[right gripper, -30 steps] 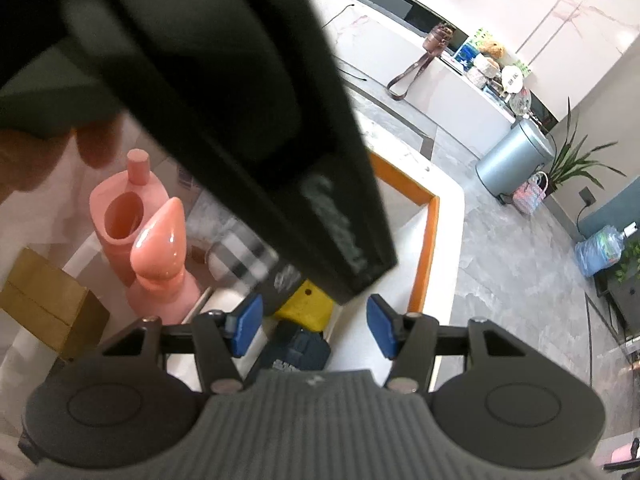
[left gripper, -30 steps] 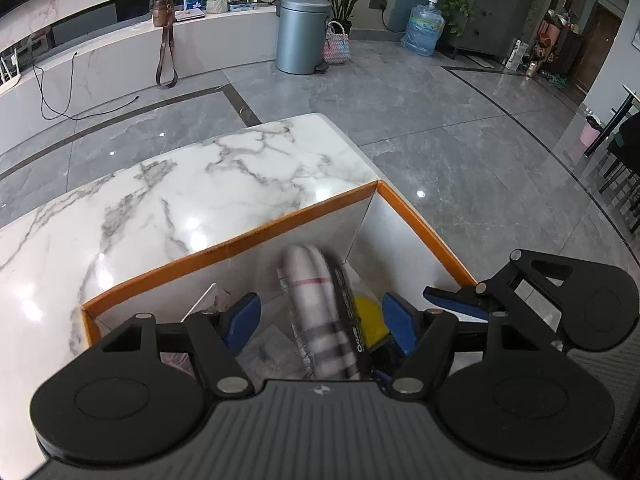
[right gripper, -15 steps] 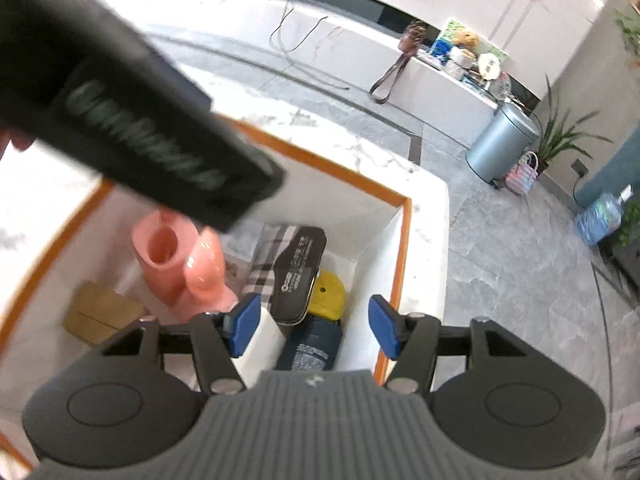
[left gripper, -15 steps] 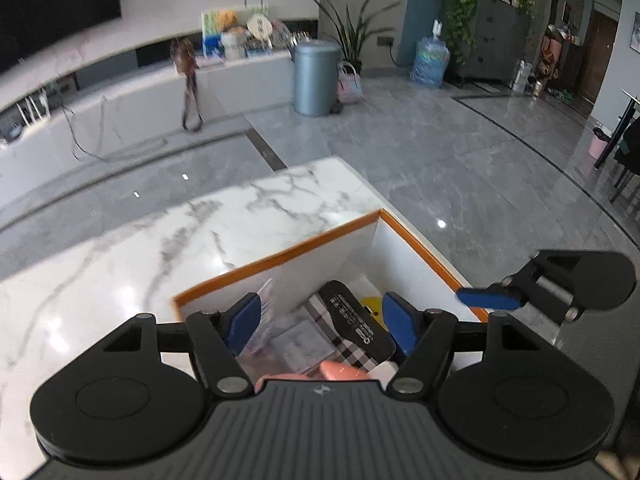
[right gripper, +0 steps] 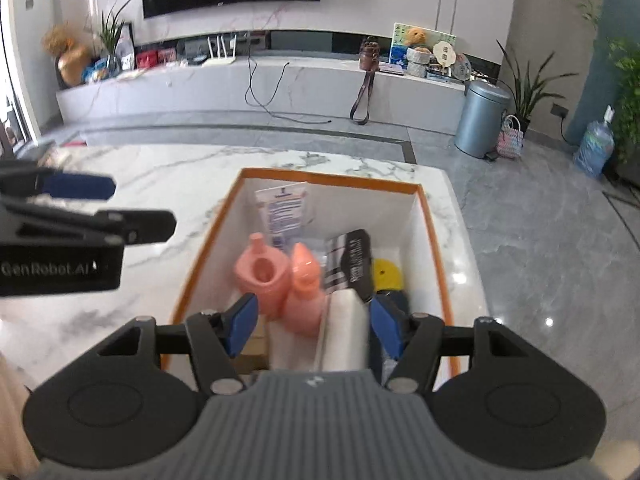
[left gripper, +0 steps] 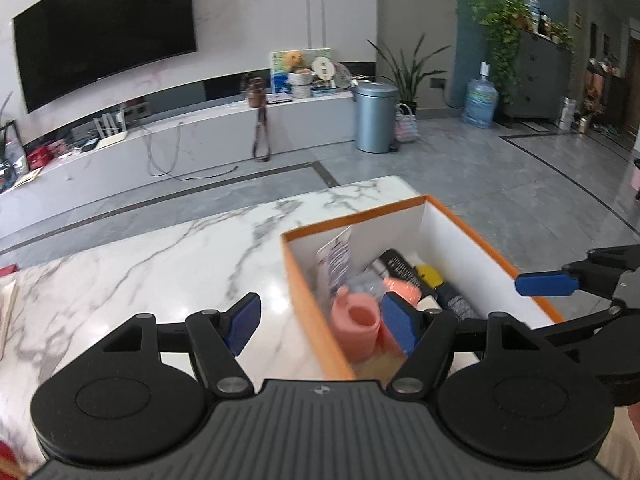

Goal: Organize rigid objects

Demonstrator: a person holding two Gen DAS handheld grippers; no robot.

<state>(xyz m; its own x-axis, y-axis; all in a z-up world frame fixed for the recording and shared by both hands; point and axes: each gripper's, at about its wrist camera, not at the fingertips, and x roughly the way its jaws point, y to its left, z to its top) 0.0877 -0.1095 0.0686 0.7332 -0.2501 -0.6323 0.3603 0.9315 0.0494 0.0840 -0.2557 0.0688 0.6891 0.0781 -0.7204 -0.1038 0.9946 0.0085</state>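
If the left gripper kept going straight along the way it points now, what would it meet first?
Probably the near orange wall of the box, which lies between the open left gripper fingers, or the marble tabletop just beside it. Depth is hard to judge here.

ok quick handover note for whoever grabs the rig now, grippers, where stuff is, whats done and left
Left gripper: open, empty, above the marble table beside the box.
Right gripper: open, nothing gripped, above the near end of the orange-rimmed box.
In the box: pink watering can, pink bottle, plaid case, yellow item, leaflet.
Done: these are boxed.
Left: no other loose items in view; check the table.
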